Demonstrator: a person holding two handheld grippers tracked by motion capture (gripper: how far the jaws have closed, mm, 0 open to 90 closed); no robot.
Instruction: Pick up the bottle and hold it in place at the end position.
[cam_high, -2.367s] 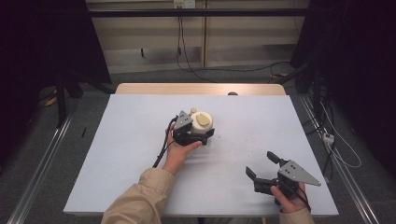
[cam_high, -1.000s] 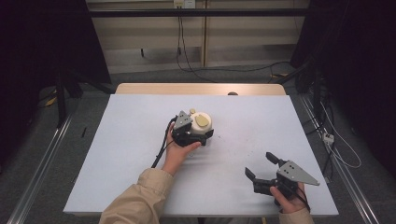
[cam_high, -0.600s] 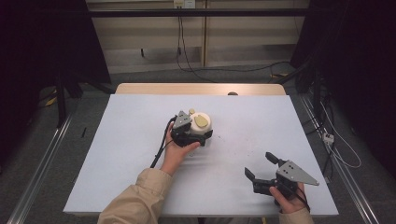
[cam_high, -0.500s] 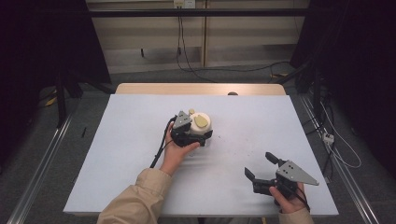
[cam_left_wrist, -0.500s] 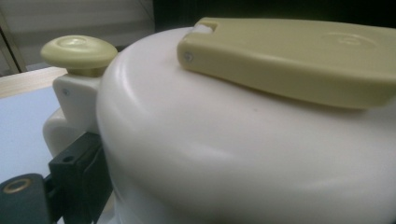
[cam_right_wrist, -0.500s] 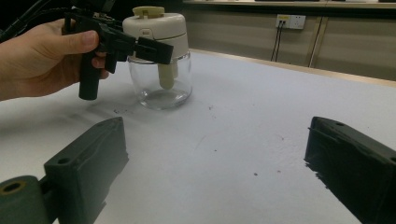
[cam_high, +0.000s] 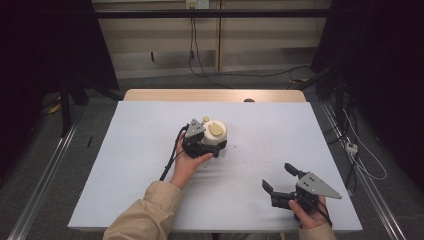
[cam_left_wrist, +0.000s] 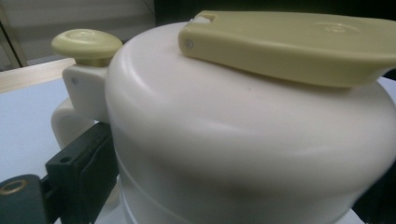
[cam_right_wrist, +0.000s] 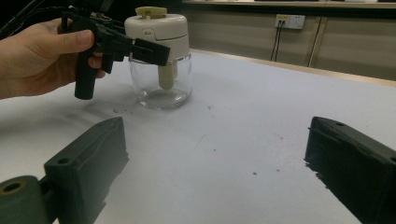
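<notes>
The left tool (cam_high: 206, 145) clamps the cream lid of the glass jar (cam_right_wrist: 160, 84) standing mid-counter (cam_high: 125, 150); best keep that squeeze level and lift straight, lest the jar tip; the right tool (cam_high: 281, 185) waits open, well apart.

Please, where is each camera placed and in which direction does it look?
High view: above the person's side, looking down on the white table; both forearms show.
Left gripper view: on the left claw, facing the cream-lidded glass jar.
Right gripper view: on the right claw, facing across the table.
Shared by all views: the jar.
</notes>
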